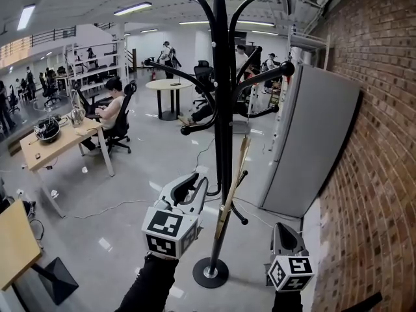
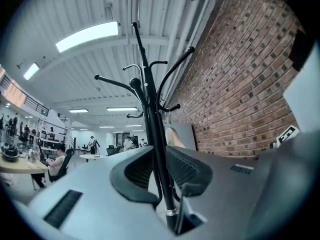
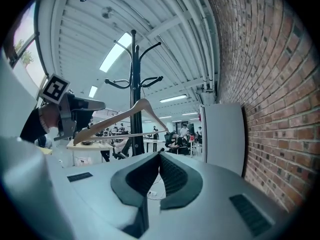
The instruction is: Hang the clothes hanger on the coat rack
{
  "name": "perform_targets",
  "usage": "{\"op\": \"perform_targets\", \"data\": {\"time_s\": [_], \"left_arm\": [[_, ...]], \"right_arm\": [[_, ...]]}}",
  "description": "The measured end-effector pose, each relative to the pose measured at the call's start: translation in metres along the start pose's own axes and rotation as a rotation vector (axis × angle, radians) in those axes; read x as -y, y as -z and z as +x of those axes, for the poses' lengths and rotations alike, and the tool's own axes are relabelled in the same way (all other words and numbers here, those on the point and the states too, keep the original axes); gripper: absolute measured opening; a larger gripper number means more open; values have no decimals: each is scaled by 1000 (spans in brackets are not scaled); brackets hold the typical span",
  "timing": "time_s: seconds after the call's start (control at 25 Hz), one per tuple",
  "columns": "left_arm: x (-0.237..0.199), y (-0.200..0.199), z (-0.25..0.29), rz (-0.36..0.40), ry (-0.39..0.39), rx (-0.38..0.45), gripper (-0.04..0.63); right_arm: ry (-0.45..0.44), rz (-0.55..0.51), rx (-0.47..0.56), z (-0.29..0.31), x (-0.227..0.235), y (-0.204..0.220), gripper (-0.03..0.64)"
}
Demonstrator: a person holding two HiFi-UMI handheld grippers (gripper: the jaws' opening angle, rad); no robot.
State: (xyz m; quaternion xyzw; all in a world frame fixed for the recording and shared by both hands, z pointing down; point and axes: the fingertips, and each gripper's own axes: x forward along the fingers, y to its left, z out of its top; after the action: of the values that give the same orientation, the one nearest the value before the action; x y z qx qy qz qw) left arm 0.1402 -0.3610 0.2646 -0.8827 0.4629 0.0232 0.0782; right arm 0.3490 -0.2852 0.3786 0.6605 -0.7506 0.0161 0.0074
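Holding one end of the wooden hanger, the left tool has its jaws squeezed close, with just a thin gap between them. The right gripper view shows this best. One end of the hanger sits in that tool, and the rest sticks out in the air and slopes up to its peak.

The hanger is tilted and sits just beside the pole of the black coat rack. It is lower than the rack's curved arms and does not hang on any of them. I cannot make out its hook.

In the left gripper view a dark rod runs up between the jaws, and a bit of pale wood peeks out behind them. I cannot tell if the rod is part of the hanger or the pole of the rack.

The right tool is lower down and off to the right, apart from the hanger. Its jaw tips touch each other and nothing is between them.

The rack stands on the shiny grey floor. A grey panel leans near it by the brick wall. Far off, a person sits on a chair.
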Motion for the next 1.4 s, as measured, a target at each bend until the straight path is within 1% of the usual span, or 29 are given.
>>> {"op": "perform_targets", "data": {"time_s": [0.12, 0.24, 0.44, 0.6, 0.76, 1.0, 1.4], "left_arm": [[4, 12, -13, -5, 19, 2, 79], [-16, 25, -34, -7, 22, 9, 57], [-30, 53, -50, -26, 19, -25, 34], [-31, 72, -59, -19, 32, -47, 9], [-31, 87, -64, -13, 49, -75, 9], [-25, 101, -80, -14, 94, -77, 8], [-25, 132, -98, -35, 169, -143, 8]], "right_arm": [[9, -1, 8, -4, -7, 0, 9], [16, 2, 13, -3, -34, -4, 9], [44, -11, -8, -6, -51, -9, 9], [45, -10, 21, -5, -58, -3, 9], [59, -17, 13, -6, -68, -8, 9], [104, -28, 53, -13, -81, -14, 9], [184, -44, 69, -28, -92, -12, 8]]}}
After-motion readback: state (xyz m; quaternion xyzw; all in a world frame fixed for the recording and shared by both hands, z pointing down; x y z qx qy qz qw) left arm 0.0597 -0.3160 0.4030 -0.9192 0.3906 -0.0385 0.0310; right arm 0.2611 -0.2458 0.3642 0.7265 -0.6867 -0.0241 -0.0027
